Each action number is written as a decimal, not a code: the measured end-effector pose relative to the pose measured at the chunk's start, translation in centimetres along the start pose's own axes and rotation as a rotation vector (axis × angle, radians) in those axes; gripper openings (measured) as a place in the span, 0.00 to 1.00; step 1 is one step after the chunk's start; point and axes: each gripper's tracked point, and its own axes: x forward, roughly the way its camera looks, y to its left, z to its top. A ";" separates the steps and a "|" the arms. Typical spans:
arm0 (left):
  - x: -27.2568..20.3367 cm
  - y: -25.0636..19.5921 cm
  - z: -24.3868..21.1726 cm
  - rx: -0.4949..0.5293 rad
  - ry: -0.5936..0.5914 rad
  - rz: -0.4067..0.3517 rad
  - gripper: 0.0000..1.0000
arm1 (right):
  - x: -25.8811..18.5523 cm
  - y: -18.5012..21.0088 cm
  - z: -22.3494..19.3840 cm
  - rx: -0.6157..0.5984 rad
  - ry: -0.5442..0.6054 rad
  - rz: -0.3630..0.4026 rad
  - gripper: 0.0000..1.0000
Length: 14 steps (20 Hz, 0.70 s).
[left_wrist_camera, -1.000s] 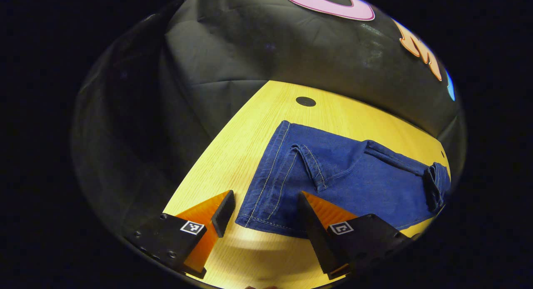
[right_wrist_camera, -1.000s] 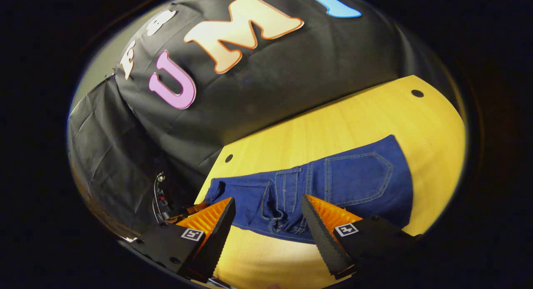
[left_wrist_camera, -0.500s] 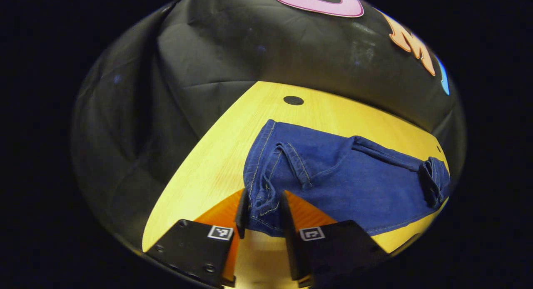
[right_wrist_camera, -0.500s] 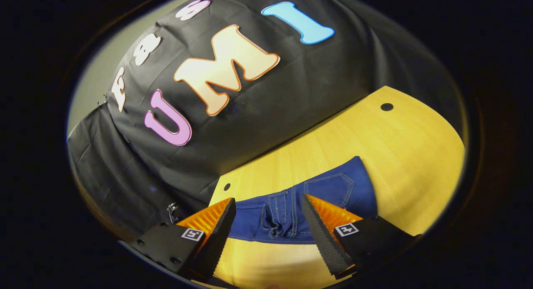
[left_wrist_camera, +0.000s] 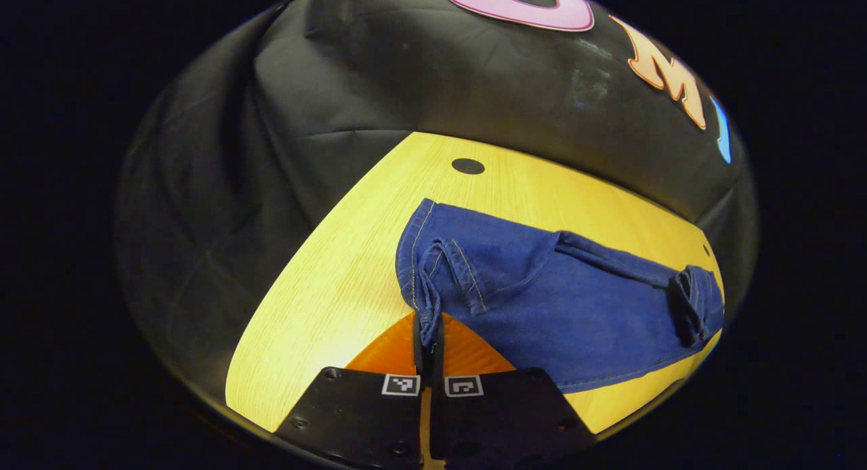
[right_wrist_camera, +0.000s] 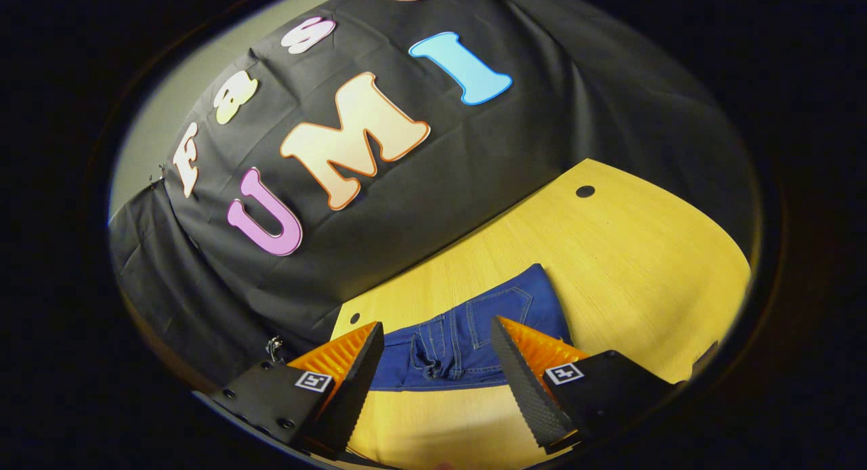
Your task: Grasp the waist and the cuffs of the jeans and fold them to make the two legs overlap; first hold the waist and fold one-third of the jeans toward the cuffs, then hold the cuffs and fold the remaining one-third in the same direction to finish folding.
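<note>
Here, left gripper view: left gripper (left_wrist_camera: pixel 428 345) at bottom centre, its 2 fingers pinched tight on a cuff edge of the jeans (left_wrist_camera: pixel 562 301), which spread to the right across the wooden table (left_wrist_camera: pixel 325 280). Right gripper view: right gripper (right_wrist_camera: pixel 437 361) fingers spread apart, jeans waist (right_wrist_camera: pixel 467 341) lying between them, untouched.

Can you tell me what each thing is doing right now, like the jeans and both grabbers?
jeans: lying on the table, legs overlapped, one near corner bunched and pinched.
left gripper: jaws shut on the jeans' hem corner.
right gripper: jaws open, holding nothing, jeans beyond them.
table: wooden, carrying the jeans.
</note>
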 end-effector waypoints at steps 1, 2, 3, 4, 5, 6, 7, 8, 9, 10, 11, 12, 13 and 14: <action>-0.6 -0.6 0.9 -0.021 -0.009 -0.018 0.00 | -0.6 -0.4 0.3 0.006 -0.014 -0.007 0.98; -1.5 -1.5 2.0 -0.036 -0.018 -0.036 0.00 | -1.3 -0.8 0.6 0.018 -0.027 -0.011 0.98; -2.2 -2.4 3.0 -0.045 -0.031 -0.053 0.00 | -1.9 -1.2 0.8 0.032 -0.035 -0.010 0.98; -3.5 -3.5 4.0 -0.051 -0.049 -0.071 0.00 | -2.5 -1.7 0.9 0.042 -0.039 -0.011 0.98; -4.8 -4.6 5.0 -0.048 -0.067 -0.087 0.00 | -2.7 -2.4 1.1 0.046 -0.042 -0.014 0.98; -5.8 -5.9 6.1 -0.042 -0.087 -0.097 0.00 | -2.9 -3.2 1.3 0.049 -0.043 -0.014 0.98; -6.5 -7.3 7.1 -0.034 -0.103 -0.106 0.00 | -2.9 -3.8 1.6 0.057 -0.040 -0.007 0.98; -7.1 -9.1 8.0 -0.027 -0.120 -0.110 0.00 | -3.1 -4.4 2.1 0.067 -0.036 0.003 0.98; -7.8 -11.0 8.9 -0.021 -0.137 -0.116 0.00 | -2.9 -5.1 2.5 0.073 -0.029 0.015 0.98; -8.4 -12.9 9.8 -0.015 -0.153 -0.121 0.00 | -2.8 -6.0 2.8 0.073 -0.017 0.024 0.98; -9.2 -14.6 10.4 -0.013 -0.164 -0.119 0.00 | -2.4 -7.0 3.1 0.064 0.001 0.027 0.98; -9.5 -16.5 10.9 -0.008 -0.170 -0.120 0.00 | -2.2 -8.2 3.4 0.051 0.015 0.031 0.98; -10.1 -18.4 11.3 -0.002 -0.180 -0.122 0.00 | -1.7 -9.1 3.9 0.041 0.028 0.041 0.98; -10.7 -20.3 11.7 0.009 -0.184 -0.119 0.00 | -1.5 -9.9 4.3 0.042 0.045 0.051 0.98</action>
